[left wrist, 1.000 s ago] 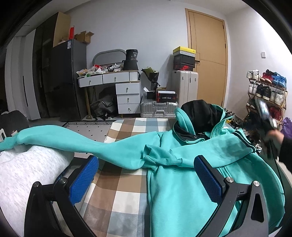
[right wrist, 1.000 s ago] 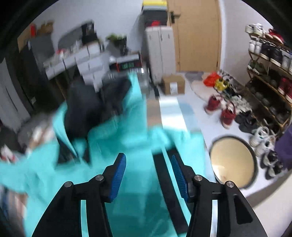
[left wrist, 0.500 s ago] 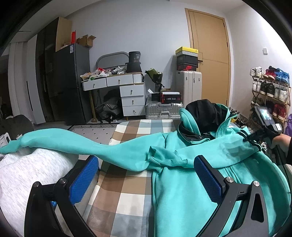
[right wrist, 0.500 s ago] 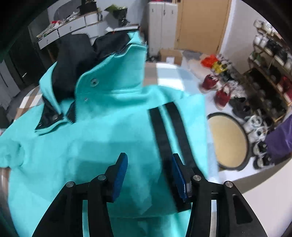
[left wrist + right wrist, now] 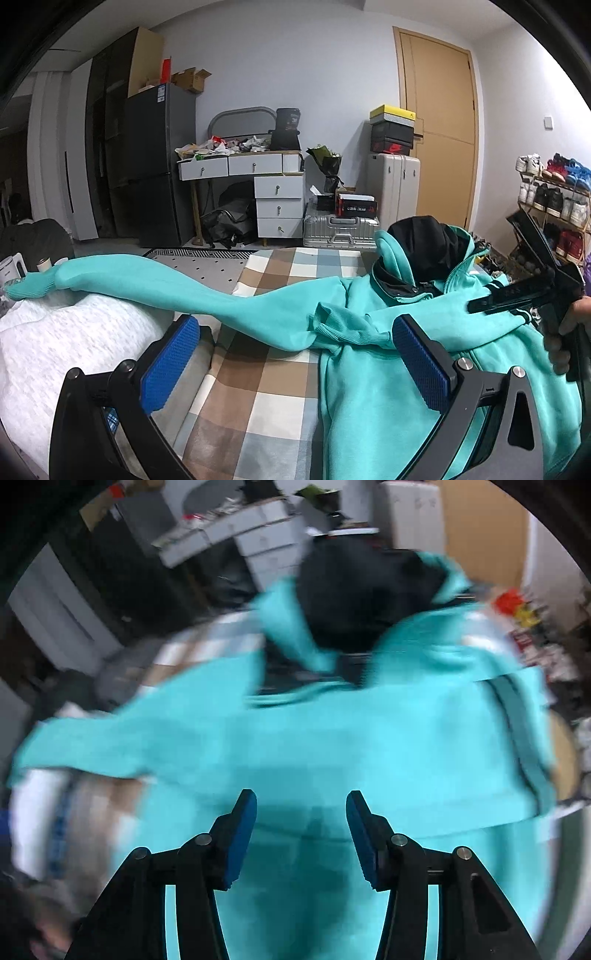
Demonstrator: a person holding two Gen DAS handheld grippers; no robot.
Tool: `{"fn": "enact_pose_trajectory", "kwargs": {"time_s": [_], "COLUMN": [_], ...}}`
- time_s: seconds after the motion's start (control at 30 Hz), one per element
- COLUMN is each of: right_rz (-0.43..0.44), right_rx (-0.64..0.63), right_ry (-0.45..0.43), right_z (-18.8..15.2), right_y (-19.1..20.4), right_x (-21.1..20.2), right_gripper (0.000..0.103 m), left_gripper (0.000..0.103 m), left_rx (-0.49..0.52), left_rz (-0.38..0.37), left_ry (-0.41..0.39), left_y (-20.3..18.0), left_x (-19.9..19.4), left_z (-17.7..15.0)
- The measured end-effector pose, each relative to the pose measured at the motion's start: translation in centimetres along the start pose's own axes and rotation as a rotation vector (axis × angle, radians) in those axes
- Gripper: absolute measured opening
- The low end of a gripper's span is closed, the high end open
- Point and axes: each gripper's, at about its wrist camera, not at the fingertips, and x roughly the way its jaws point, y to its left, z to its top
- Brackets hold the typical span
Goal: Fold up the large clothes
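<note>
1. Two grippers are in play, and neither holds cloth. Your left gripper (image 5: 295,362) has its blue pads spread wide, with nothing between them.
2. Your right gripper (image 5: 301,830) hangs above the chest of the teal hoodie (image 5: 332,746), jaws partly apart and empty; that view is blurred.
3. The hoodie lies front-up on the checked blanket (image 5: 266,369), black-lined hood (image 5: 421,247) towards the door (image 5: 439,129).
4. One sleeve (image 5: 147,280) stretches left over the white bedding (image 5: 66,347).
</note>
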Motion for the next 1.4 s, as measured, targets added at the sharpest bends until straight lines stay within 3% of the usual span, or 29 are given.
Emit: {"fn": "enact_pose_trajectory", "kwargs": {"time_s": [0.1,0.27,0.37,0.4,0.47,0.53,0.57,0.63,0.8,0.9,1.0,1.07,1.2,1.27,1.4], "right_rz": [0.05,-0.137,-0.164,-0.19,-0.226,-0.198,-0.167,-0.186,-0.367,-0.494,-0.558,-0.528,-0.434,-0.383,-0.169], "right_rx": [0.053,-0.04,-0.011,-0.061,-0.131,-0.137,-0.12,-0.101,-0.019,0.088,0.185,0.228,0.238,0.271,0.261], "right_ry": [0.07,0.098,0.193,0.154,0.16,0.154,0.135,0.07,-0.069,-0.042,0.039,0.099,0.103,0.058,-0.107], "right_z": [0.5,1.5,-0.1,-0.6,-1.4,-1.9,-2.0,-1.9,-0.1,0.7,0.2,-1.2,-3.3,-4.3,-6.6], "right_y": [3.1,5.6,4.8,5.3,6.2,6.0,5.2,3.6,-3.8,-9.7,-15.0,-17.8,-18.8,-18.3,-13.1], "right_x": [2.9,8.7,11.4,11.1,10.7,9.1,7.6,4.8,-0.5,-0.8,0.0,1.1,0.5,-1.3,-7.3], "right_gripper": [0.053,0.053,0.053,0.053,0.053,0.051,0.051,0.051,0.053,0.053,0.053,0.053,0.053,0.048,0.049], "left_gripper": [0.102,0.102,0.102,0.102,0.102,0.102,0.102,0.102,0.102,0.102,0.102,0.102,0.102,0.102,0.102], "left_rx": [0.002,-0.011,-0.021,-0.024,-0.035,-0.049,-0.053,-0.064,-0.062,-0.046,-0.031,-0.027,-0.028,-0.018,0.012], "left_rz": [0.015,0.023,0.017,0.015,0.003,-0.009,-0.014,-0.02,-0.022,-0.016,-0.004,0.002,0.003,0.007,0.009], "left_ry": [-0.002,0.0,-0.001,-0.001,0.0,0.002,0.002,0.003,-0.002,0.0,0.001,0.002,0.013,0.022,0.043], "left_y": [0.2,0.9,1.5,1.7,2.0,2.2,2.3,2.4,2.2,1.9,1.5,1.4,1.2,1.0,0.5], "left_x": [0.2,0.5,0.5,0.4,0.4,0.3,0.3,0.2,0.1,0.2,0.4,0.5,0.9,1.2,2.2], "left_z": [0.0,0.1,0.1,0.2,0.2,0.3,0.3,0.3,0.2,0.1,0.0,0.0,0.1,0.0,0.1]}}
